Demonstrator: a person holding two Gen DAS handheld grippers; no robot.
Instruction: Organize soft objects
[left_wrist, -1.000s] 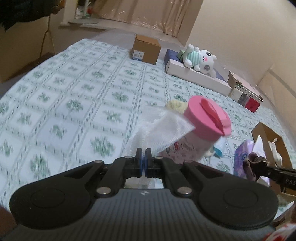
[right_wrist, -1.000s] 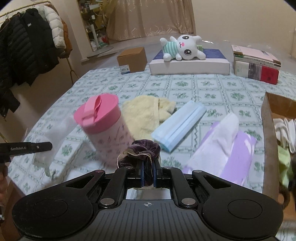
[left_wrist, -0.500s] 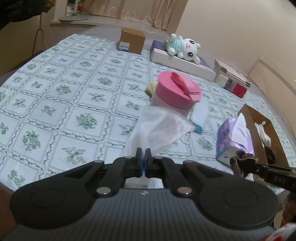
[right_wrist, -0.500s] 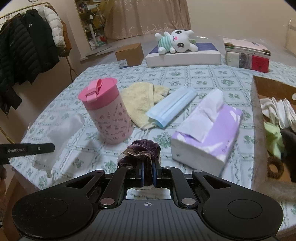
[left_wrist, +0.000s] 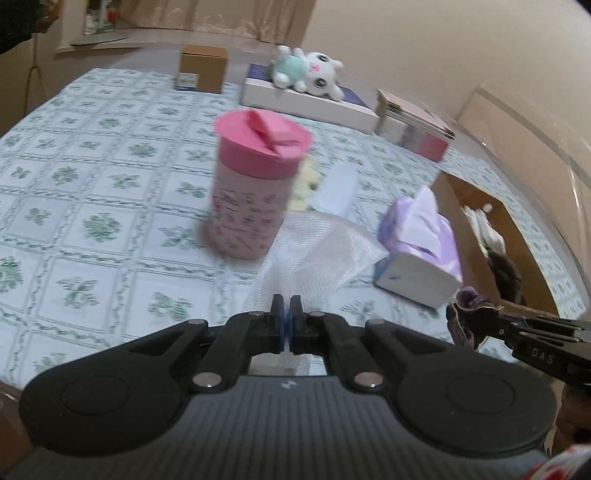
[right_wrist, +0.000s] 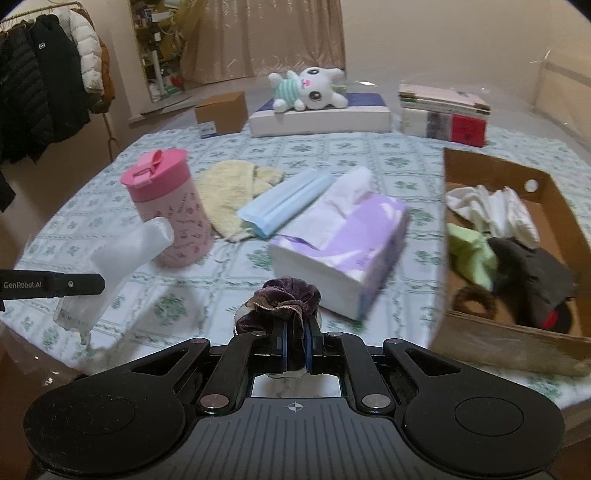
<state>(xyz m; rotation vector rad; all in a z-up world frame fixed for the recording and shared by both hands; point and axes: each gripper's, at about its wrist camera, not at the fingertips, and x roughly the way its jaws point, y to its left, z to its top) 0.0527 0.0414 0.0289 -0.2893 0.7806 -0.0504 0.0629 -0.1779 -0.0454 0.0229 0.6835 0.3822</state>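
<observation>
Scrunchie (right_wrist: 283, 300) clamped in my right gripper (right_wrist: 294, 345), mesh pouch (left_wrist: 320, 254) pinched in my left gripper (left_wrist: 285, 325); dangling mesh could topple the pink cup (left_wrist: 255, 188).

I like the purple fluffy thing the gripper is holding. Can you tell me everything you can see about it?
The purple scrunchie is a dark plum, velvety hair tie, gathered into ruffled folds, with a paler tan frill along its edge. It is bunched up and pinched between the shut jaws of the right gripper, held in the air above the near edge of the flowered tablecloth. Only the gripper touches it. The tissue pack lies just behind it, the cardboard box to its right.
</observation>
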